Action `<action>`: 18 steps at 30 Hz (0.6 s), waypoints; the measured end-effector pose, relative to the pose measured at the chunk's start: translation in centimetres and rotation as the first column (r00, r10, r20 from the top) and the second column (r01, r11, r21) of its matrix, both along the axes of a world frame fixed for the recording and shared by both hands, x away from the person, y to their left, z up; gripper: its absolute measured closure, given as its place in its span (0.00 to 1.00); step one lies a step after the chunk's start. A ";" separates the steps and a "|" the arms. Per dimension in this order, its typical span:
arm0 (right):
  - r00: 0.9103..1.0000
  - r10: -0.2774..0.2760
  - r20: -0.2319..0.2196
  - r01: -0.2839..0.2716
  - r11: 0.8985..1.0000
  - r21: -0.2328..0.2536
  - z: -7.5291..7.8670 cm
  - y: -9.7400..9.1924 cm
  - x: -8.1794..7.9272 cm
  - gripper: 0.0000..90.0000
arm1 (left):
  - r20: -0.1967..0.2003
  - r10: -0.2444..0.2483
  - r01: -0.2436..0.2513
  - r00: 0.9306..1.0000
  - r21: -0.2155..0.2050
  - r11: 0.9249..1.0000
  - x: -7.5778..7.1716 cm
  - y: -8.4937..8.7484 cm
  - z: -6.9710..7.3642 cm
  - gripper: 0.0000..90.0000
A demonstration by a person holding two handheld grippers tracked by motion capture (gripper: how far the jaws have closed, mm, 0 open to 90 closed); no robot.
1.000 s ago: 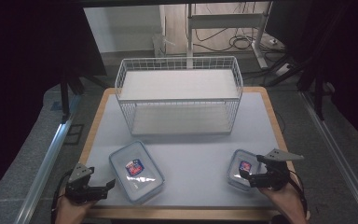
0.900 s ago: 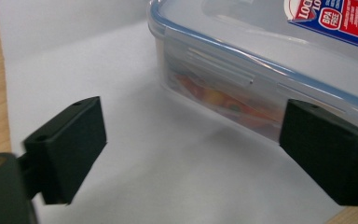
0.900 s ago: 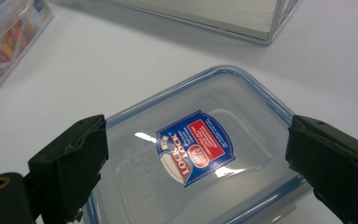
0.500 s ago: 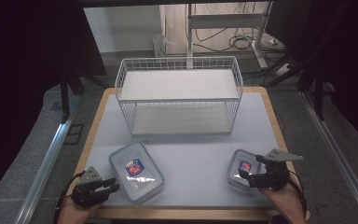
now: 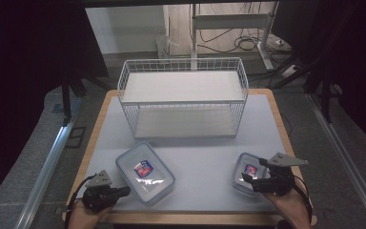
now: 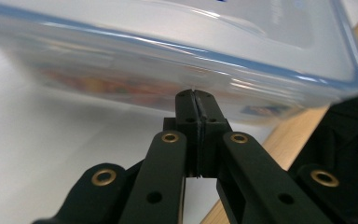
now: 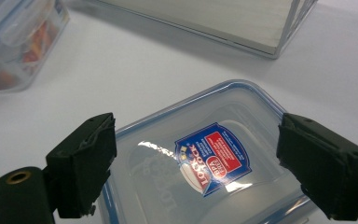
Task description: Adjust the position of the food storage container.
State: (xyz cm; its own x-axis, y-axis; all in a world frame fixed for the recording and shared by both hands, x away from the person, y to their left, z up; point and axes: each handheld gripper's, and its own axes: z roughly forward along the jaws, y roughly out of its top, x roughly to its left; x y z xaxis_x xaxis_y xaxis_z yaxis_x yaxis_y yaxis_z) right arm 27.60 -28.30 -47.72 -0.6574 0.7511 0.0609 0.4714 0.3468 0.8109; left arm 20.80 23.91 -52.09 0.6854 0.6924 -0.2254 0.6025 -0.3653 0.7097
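Observation:
A large clear lidded container (image 5: 145,172) with a red-and-blue label lies at the front left of the table. My left gripper (image 5: 123,192) is just left of it, shut with nothing between its jaws. In the left gripper view the closed tips (image 6: 196,99) sit right at the container's side wall (image 6: 168,51); I cannot tell if they touch. A smaller clear container (image 5: 247,171) lies at the front right. My right gripper (image 5: 248,180) stands open astride it. Its jaws have just been closing a little, with the lid (image 7: 205,158) between the pads (image 7: 88,158), which do not press on it.
A white wire basket (image 5: 183,95) with two shelves stands at the back middle of the light table (image 5: 209,143); its corner (image 7: 261,28) shows in the right gripper view. The wooden front edge (image 5: 195,218) is close to both hands.
My left gripper has moved right, toward the large container, and its jaws have gone from wide open to shut. The right hand has stayed in place over the small container.

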 end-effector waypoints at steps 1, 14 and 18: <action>1.000 0.000 0.001 0.000 1.000 0.000 0.0 0.0 0.0 0.14 | 0.001 -0.013 0.013 1.000 -0.003 1.000 0.1 -0.5 0.0 1.00; 1.000 0.016 0.007 -0.016 1.000 -0.002 0.4 0.6 -0.4 0.22 | 0.041 -0.085 0.082 0.996 0.085 0.993 1.9 -5.0 0.7 1.00; 1.000 0.026 -0.003 -0.026 1.000 0.013 0.6 0.8 -0.5 0.28 | 0.059 0.045 -0.053 0.997 0.146 0.988 2.3 -1.6 0.6 1.00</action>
